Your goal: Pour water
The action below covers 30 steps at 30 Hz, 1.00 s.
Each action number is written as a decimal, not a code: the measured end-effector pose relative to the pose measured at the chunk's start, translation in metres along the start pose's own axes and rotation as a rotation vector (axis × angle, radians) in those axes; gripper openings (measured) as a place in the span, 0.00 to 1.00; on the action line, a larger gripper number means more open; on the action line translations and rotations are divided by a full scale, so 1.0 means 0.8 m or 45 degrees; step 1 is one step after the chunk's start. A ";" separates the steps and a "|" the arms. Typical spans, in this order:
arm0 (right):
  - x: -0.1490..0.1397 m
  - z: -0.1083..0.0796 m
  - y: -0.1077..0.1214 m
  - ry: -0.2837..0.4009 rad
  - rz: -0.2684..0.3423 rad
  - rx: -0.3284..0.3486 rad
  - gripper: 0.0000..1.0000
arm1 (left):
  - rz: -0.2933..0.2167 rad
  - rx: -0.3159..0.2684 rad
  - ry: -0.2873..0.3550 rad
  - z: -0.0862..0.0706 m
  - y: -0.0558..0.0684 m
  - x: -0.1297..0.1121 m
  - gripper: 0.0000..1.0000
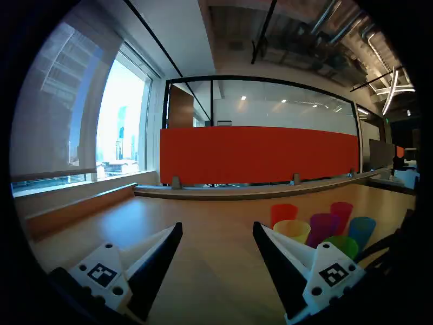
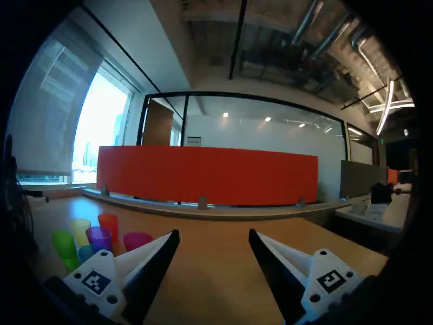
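Left gripper (image 1: 217, 224): fingers wide apart, nothing between them, held low over the table (image 1: 216, 281).
Right gripper (image 2: 214, 232): fingers also spread, gap bare, wood surface below.
Cups, count: six, plastic, see-through, all upright, bunched close together on the table.
Cups, left gripper view: to the right of the gripper, beyond its right finger.
Back row: orange cup (image 1: 283, 213), pink cup (image 1: 341, 211).
Middle: yellow cup (image 1: 292, 230), purple cup (image 1: 323, 225), blue cup (image 1: 361, 228).
Front: green cup (image 1: 342, 245), partly hidden behind the finger.
Cups, right gripper view: at far left, beside that gripper's left finger. The blue one is mostly hidden behind the finger, with green outermost.
Contact: neither gripper touches a cup.
Contents: cannot tell whether any cup holds water.
Table: light wood, long, bare between both pairs of fingers.
Divider (image 1: 260, 154): red panel along the far edge of the table, glass wall behind it.
Window (image 1: 122, 130): bright, at left, buildings outside.
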State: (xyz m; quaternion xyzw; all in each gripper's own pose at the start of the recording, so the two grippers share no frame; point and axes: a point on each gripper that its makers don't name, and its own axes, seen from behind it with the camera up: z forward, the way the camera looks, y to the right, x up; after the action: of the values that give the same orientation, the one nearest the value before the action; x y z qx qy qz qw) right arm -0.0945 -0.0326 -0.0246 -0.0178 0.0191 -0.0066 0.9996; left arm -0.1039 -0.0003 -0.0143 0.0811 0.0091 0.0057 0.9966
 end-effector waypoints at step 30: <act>-0.033 0.006 0.039 -0.012 0.086 -0.026 0.99 | 0.000 0.000 0.000 -0.001 0.000 0.000 0.97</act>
State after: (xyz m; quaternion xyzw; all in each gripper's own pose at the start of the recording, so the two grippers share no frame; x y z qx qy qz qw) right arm -0.1200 -0.0010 -0.0198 -0.0272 0.0152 0.0273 0.9991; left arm -0.1039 -0.0001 -0.0148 0.0811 0.0091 0.0058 0.9967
